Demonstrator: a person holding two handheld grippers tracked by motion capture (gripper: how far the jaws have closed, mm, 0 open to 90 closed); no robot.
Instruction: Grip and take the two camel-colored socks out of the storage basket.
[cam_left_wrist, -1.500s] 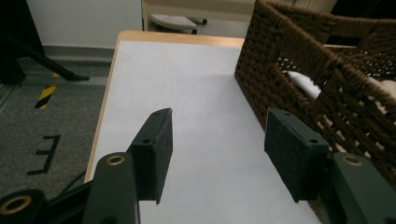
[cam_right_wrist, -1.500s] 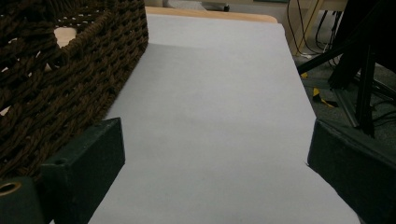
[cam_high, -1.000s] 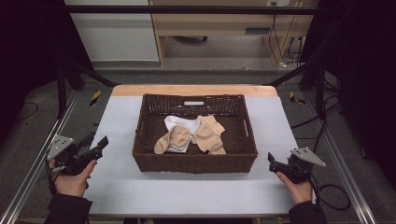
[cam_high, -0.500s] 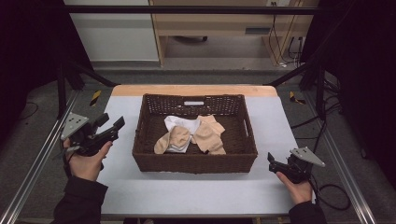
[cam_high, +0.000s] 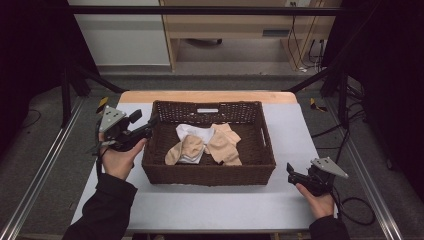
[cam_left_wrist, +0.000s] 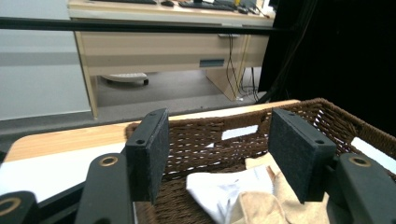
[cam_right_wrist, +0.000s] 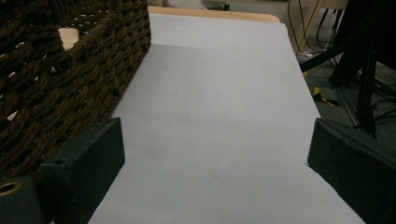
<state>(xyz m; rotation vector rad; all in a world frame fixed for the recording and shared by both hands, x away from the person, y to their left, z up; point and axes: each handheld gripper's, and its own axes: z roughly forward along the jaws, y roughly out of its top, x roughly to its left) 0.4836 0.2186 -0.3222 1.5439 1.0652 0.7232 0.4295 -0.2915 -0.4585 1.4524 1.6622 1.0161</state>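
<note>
Barely started by the look of it: socks (cam_high: 207, 145) untouched in basket (cam_high: 207, 172). Left gripper (cam_high: 147, 127) at the rim, jaws wide, empty. Right gripper (cam_high: 292, 172) low on table, wide open, empty too.

Beyond my table (cam_high: 200, 205), at its far side, I see a wooden desk (cam_high: 235, 27) with cables (cam_high: 300, 35) hanging at its right. A yellow-and-black marker (cam_high: 102, 104) lies on the floor off the table's far-left corner, another (cam_high: 316, 104) off its far-right corner.
</note>
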